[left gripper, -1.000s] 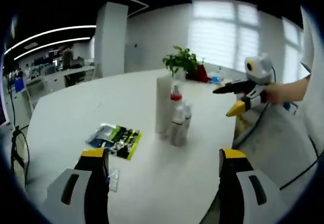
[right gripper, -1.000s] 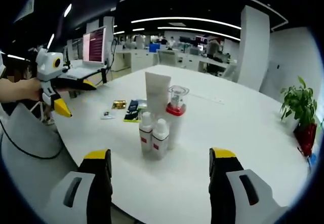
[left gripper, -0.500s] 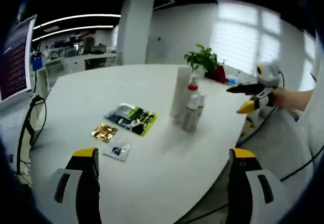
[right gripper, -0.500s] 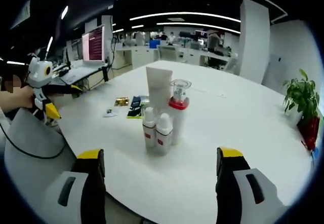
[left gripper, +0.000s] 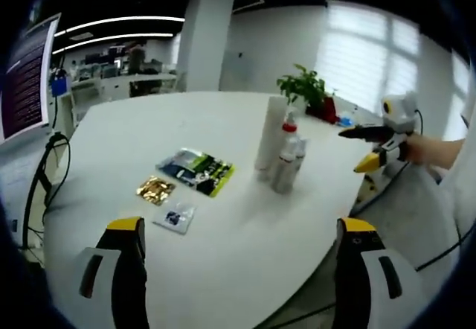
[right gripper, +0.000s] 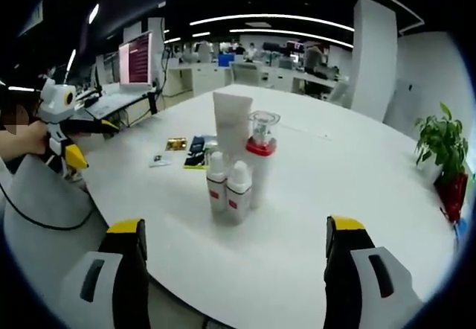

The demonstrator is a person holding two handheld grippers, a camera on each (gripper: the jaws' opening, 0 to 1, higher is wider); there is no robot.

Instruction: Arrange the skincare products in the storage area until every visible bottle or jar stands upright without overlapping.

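Both grippers, left (left gripper: 236,269) and right (right gripper: 232,269), hold fingers apart, empty. The bottles (right gripper: 238,169) stand clustered mid-worktop (right gripper: 335,195); a careless reach could topple the touching group.

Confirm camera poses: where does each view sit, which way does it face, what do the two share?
Left gripper view: rides the left tool, off the table's edge, facing the window and plant; its jaws stand apart; the right tool and a hand show at right.
Right gripper view: rides the right tool, facing the office desks; jaws apart; the left tool shows at left.
Shared: the upright bottle cluster and flat sachets, seen from roughly opposite sides.
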